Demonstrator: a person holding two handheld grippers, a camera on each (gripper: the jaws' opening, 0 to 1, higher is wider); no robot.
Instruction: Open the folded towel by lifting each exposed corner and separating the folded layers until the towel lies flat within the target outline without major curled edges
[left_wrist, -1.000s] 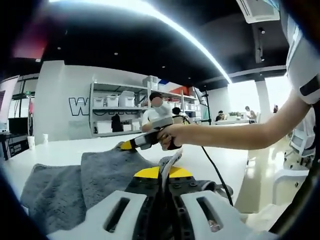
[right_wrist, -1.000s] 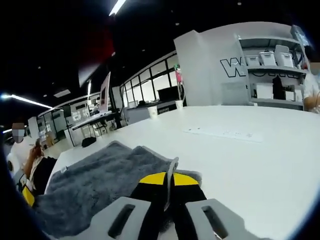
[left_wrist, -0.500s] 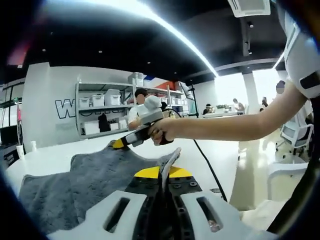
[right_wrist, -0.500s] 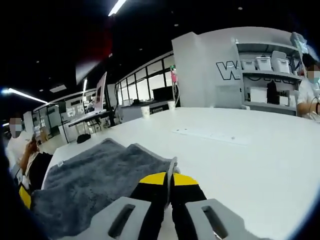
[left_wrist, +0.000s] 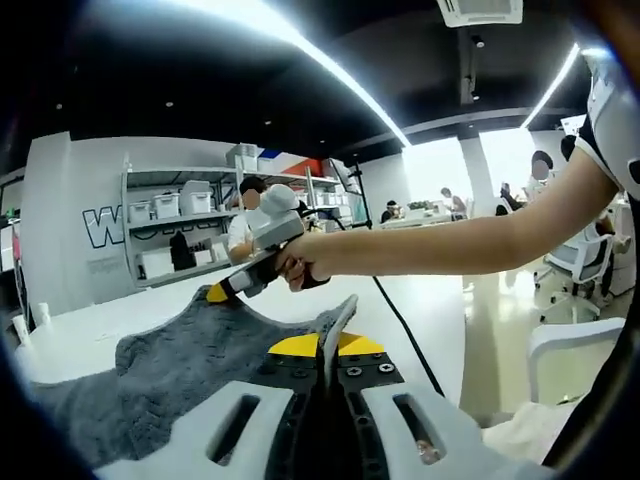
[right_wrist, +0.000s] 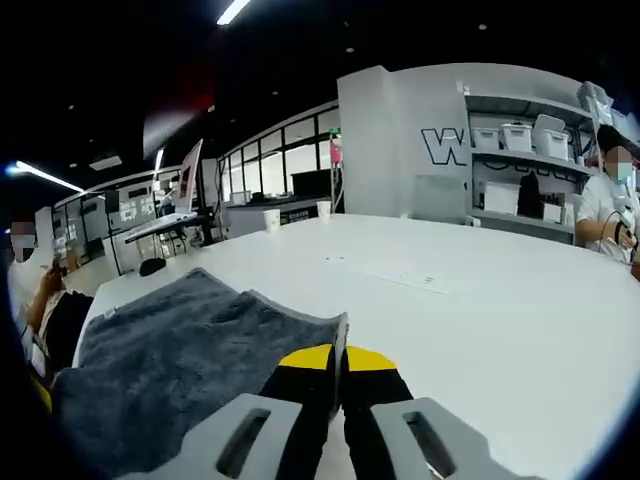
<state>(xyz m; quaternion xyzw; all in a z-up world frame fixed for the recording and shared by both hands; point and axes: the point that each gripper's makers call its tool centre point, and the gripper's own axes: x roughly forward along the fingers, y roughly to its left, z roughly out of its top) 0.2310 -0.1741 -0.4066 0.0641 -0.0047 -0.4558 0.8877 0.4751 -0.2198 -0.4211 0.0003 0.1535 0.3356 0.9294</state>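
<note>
In the left gripper view, the grey towel (left_wrist: 170, 370) lies rumpled on the white bench (left_wrist: 420, 310), one corner pinched between the closed fingers of the left gripper (left_wrist: 325, 345). Further right, the right gripper (left_wrist: 225, 290) bites the far edge, held by a hand (left_wrist: 300, 268). In the right gripper view, the towel (right_wrist: 190, 360) spreads leftward across the bench (right_wrist: 480, 330), its corner clamped in the right gripper (right_wrist: 340, 352). Both corners look lifted, so the unfolding seems underway; flattening and releasing remain. No target outline is discernible.
</note>
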